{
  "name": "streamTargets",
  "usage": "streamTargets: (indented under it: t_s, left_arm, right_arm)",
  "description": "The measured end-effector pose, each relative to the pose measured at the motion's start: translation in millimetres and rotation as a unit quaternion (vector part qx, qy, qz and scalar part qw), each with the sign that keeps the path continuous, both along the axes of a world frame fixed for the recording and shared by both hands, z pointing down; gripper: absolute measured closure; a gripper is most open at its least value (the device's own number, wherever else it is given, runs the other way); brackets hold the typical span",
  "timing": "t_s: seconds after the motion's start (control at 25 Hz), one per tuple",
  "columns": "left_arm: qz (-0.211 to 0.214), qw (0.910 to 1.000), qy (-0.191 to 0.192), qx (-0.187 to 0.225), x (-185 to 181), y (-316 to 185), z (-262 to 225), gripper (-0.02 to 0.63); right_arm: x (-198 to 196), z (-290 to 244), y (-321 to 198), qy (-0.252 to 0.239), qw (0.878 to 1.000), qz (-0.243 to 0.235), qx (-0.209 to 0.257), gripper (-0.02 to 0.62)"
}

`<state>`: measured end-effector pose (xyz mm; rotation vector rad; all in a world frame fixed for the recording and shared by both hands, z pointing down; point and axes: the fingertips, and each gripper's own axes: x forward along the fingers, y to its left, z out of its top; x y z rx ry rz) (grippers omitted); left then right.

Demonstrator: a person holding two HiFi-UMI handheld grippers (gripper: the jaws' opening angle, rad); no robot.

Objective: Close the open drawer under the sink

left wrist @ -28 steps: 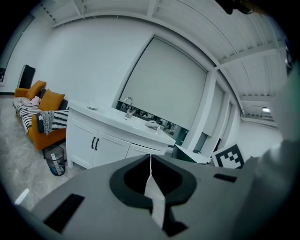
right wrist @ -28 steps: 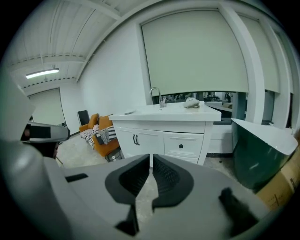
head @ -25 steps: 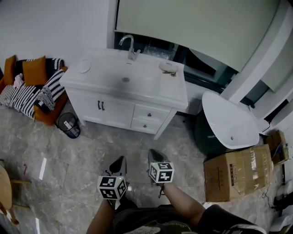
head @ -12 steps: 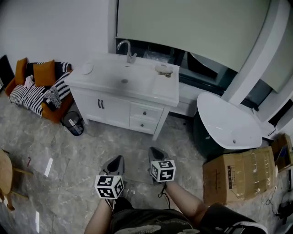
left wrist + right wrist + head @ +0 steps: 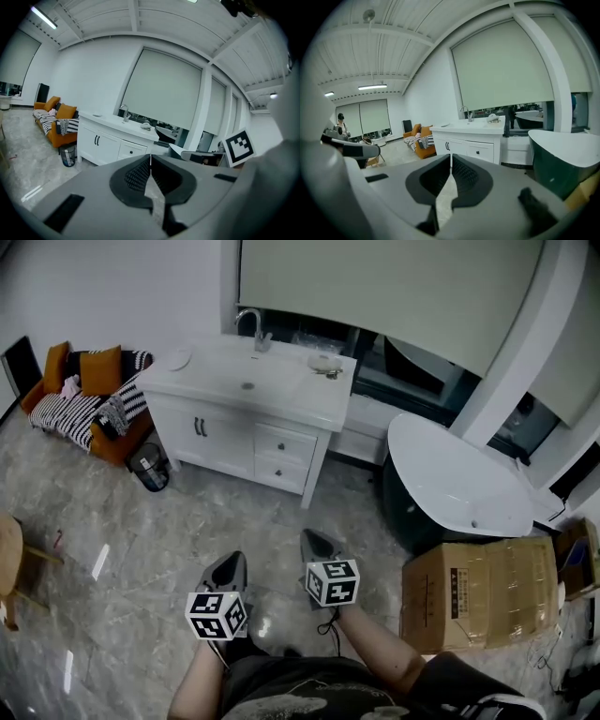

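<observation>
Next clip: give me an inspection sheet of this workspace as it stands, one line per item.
Surface: glossy grey marbled floor.
Job's things: white vanity cabinet with a sink. Its two small drawers look flush, none visibly open.
Clutter: brown cardboard box; small dark bin beside the cabinet.
Grippers: left tongs shut, empty; right tongs shut, empty; both well short of the cabinet.
Cables: what look like dark wires at the right edge, past the box.
Surroundings: orange sofa with a striped throw; white oval bathtub; lowered pale roller blind.
</observation>
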<state>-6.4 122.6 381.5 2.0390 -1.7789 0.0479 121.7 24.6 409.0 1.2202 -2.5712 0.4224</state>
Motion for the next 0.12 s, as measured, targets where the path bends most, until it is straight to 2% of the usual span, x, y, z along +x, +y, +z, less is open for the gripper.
streamTargets:
  t_s: [0.12]
  left_arm:
    - [-0.004, 1.0, -0.004, 0.003, 26.3, 18.3, -0.4, 0.589]
  right_arm:
    - [26.3, 4.2, 20.6, -0.002, 1.0, -0.002, -0.004, 0.565]
